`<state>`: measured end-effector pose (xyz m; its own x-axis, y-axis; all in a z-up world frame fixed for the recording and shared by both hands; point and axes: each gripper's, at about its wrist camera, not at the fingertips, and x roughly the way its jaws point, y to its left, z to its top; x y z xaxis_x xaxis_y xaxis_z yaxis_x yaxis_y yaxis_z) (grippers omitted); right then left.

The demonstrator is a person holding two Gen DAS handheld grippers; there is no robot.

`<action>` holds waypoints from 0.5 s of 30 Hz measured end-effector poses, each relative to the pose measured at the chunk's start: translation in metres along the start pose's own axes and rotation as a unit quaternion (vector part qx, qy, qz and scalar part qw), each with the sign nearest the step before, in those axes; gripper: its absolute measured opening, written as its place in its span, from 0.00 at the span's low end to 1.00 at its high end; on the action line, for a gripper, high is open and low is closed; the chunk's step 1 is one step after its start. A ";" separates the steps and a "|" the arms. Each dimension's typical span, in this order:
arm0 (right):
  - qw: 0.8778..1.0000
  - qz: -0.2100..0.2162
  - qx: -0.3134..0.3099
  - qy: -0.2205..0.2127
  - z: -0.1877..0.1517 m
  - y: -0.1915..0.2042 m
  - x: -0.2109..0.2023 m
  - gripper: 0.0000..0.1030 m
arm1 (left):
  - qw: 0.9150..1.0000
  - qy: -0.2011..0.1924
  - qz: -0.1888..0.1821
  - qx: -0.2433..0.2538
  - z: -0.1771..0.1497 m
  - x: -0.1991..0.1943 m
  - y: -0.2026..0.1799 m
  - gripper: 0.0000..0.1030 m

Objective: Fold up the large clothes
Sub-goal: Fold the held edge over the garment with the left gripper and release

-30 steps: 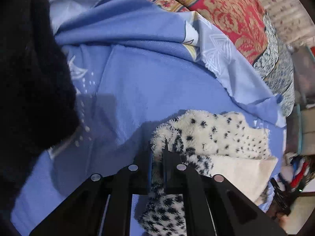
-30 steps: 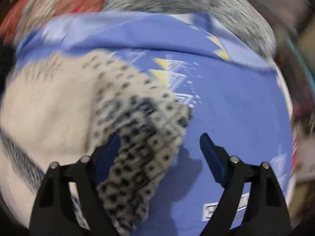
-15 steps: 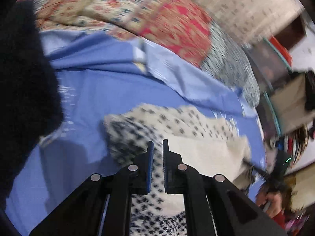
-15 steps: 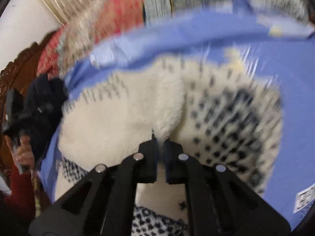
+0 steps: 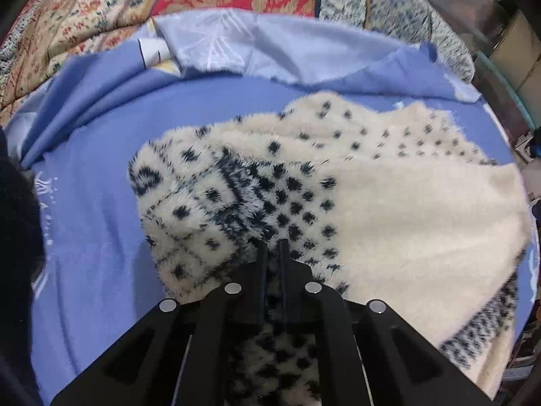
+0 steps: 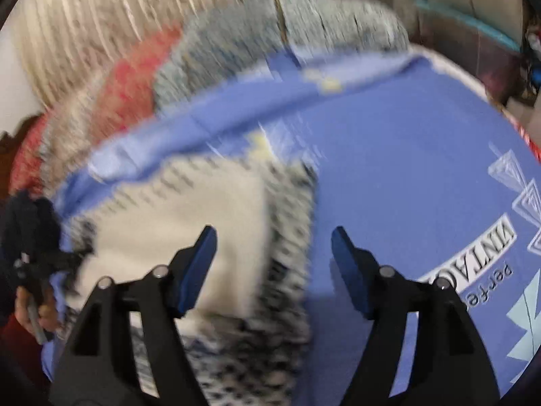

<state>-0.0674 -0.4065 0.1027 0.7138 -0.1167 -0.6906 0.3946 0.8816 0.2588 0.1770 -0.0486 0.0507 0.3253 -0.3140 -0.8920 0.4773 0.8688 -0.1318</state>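
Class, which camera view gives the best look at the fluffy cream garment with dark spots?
The left wrist view: the fluffy cream garment with dark spots is sharp and fills the frame. The right wrist view shows it motion-blurred, partly behind the gripper fingers.

The right gripper (image 6: pixel 274 253) is standing with its fingers (image 6: pixel 199 264) spread wide apart, where half a second back they were pressed together over the fleece garment (image 6: pixel 209 230); the fleece is now lying loose between and under them on the blue sheet (image 6: pixel 405 176). That view is blurring as the gripper is swinging rightward, bringing the sheet's printed lettering into sight. In the left wrist view, the left gripper (image 5: pixel 272 253) is sitting lower over the fleece garment (image 5: pixel 389 209), which is now spreading wider and flatter across the blue sheet (image 5: pixel 94 203).
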 end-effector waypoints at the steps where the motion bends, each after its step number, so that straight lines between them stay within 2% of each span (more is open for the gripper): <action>1: 1.000 0.025 -0.015 -0.010 0.000 0.011 -0.006 0.65 | 1.000 -0.009 -0.003 0.001 -0.001 -0.011 0.001 0.30; 2: 0.999 0.043 -0.030 -0.005 -0.001 0.018 -0.005 0.65 | 1.000 -0.024 -0.008 0.001 -0.004 -0.026 0.004 0.30; 3: 0.996 0.071 -0.048 0.011 -0.004 0.029 0.002 0.65 | 0.999 -0.038 -0.016 -0.002 -0.009 -0.044 0.009 0.30; 4: 0.994 0.081 -0.057 0.035 -0.009 0.035 0.015 0.65 | 0.998 -0.049 -0.024 -0.006 -0.016 -0.060 0.015 0.30; 6: 0.992 0.064 -0.058 0.096 -0.023 0.033 0.052 0.65 | 0.997 -0.062 -0.033 -0.020 -0.031 -0.085 0.028 0.30; 7: 0.988 0.033 -0.067 0.136 -0.033 0.028 0.079 0.65 | 0.997 -0.065 -0.038 -0.028 -0.042 -0.098 0.034 0.30; 8: 0.986 0.023 -0.074 0.147 -0.039 0.023 0.090 0.65 | 0.996 -0.065 -0.041 -0.035 -0.054 -0.108 0.040 0.30; 11: 0.992 0.037 -0.069 0.101 -0.038 0.029 0.057 0.65 | 0.998 -0.042 -0.039 -0.041 -0.101 -0.134 0.051 0.30; 13: 0.993 0.071 -0.056 0.070 -0.038 0.024 0.023 0.65 | 0.998 -0.021 -0.051 -0.041 -0.138 -0.145 0.054 0.31; 15: 0.994 0.083 -0.052 0.056 -0.053 0.009 -0.018 0.66 | 0.996 0.007 -0.076 -0.046 -0.177 -0.151 0.051 0.32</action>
<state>-0.1069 -0.3722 0.0819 0.6937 0.0807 -0.7157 0.2109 0.9274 0.3090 0.0073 0.1114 0.1024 0.2434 -0.4407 -0.8640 0.4437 0.8427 -0.3049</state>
